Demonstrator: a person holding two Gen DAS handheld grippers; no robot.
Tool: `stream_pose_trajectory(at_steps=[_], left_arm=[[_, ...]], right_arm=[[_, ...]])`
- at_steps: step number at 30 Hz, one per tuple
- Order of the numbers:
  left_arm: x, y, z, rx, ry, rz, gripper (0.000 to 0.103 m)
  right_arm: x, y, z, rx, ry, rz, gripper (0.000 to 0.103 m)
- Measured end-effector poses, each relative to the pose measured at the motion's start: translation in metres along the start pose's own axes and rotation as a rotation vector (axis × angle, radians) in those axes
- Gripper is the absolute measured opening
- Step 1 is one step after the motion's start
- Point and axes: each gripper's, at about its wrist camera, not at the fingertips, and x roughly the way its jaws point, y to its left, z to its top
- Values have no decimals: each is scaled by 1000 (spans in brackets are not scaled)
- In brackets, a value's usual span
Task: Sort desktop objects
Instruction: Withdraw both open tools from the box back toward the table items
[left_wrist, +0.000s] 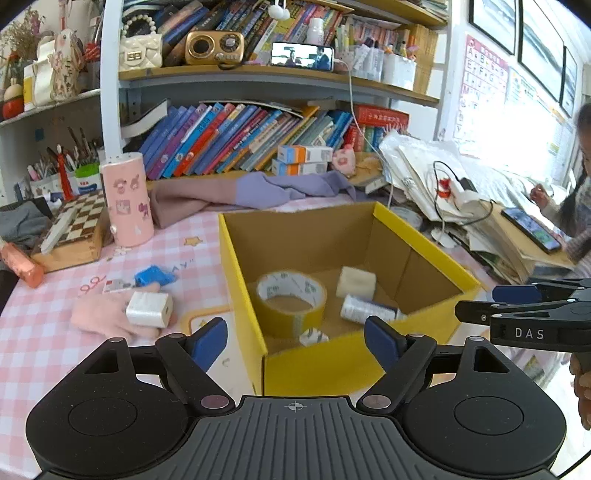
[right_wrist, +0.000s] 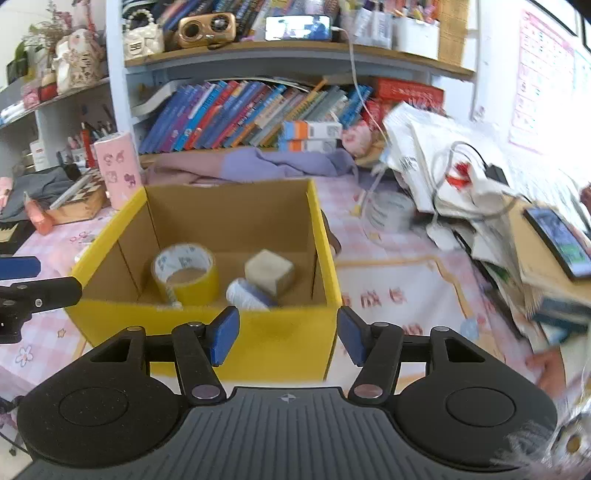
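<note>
One yellow box (left_wrist: 332, 365), one tape roll (left_wrist: 291, 299), one foam cube (left_wrist: 355, 282), one white charger (left_wrist: 149, 309).

Box (left_wrist: 334, 363): corrugated cardboard, matt yellow outside, raw brown inside. Tape roll (left_wrist: 291, 301): glossy yellow plastic film. Charger (left_wrist: 149, 309): smooth glossy white plastic. Glove (left_wrist: 99, 317): pink fuzzy knit. Tablecloth (left_wrist: 44, 332): smooth pink-checked covering, faint sheen.

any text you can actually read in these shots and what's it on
"DAS": on the black body of the right gripper, left wrist view.
Alphabet letters, only partly legible: pink wall chart.
"AY"", partly cut off: checked tablecloth.
Book spines, tape roll print: too small or blurred.
</note>
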Motion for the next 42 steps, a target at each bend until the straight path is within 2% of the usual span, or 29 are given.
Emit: stream_pose_trajectory(at_steps=[8, 19, 25, 31, 33, 37, 40, 42], left_arm=[[-20, 20, -25, 1, 40, -19, 84], [-53, 58, -57, -57, 75, 45, 84], [-68, 79, -70, -110, 91, 67, 84], [-81, 94, -81, -111, 100, 94, 84], [-86, 100, -85, -123, 104, 102, 89], [-93, 111, -93, -125, 110, 103, 91], [-95, 116, -100, -82, 125, 73, 92], [-97, 117, -102, -23, 125, 83, 92]], right_arm=[[-22, 23, -32, 34, 45, -47, 57], [-47, 72, -66, 59, 68, -66, 60], [-56, 100, -80, 47, 87, -46, 60], [-59, 123, -85, 26, 94, -14, 61], [-59, 131, -87, 19, 96, -4, 61], [-56, 148, -88, 5, 101, 21, 61], [-55, 159, -89, -8, 106, 47, 61], [-54, 167, -89, -25, 109, 62, 61]])
